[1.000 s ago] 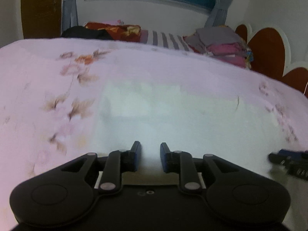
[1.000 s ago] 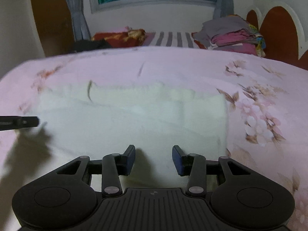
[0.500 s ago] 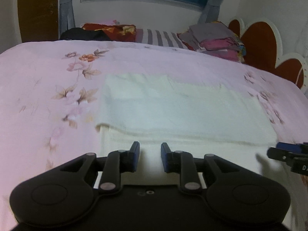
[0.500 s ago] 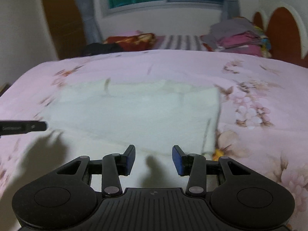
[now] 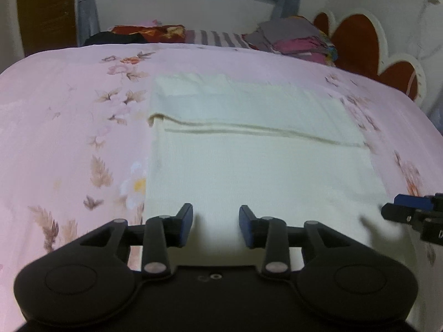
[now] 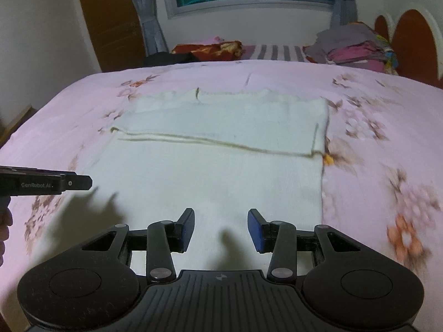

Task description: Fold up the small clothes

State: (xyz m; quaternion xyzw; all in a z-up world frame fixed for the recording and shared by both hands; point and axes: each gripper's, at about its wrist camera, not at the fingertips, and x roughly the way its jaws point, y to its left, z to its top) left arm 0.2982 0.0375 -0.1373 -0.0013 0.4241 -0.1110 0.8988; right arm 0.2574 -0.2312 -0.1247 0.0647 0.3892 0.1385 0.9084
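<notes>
Cream garment [image 5: 257, 166] flat on pink floral bedspread [image 5: 69, 116], folded edge toward 12 o'clock. Left gripper [image 5: 216, 225] opening, nothing between pads. Right gripper [image 6: 221, 229] apart, empty.

Black hand-held gripper [image 6: 220, 225] with blue pads [image 6: 254, 231], silver screws.

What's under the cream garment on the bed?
The cream garment lies on the pink floral bedsheet, which shows all around it. Its far part is folded onto its near part. Anything beneath is covered.
</notes>
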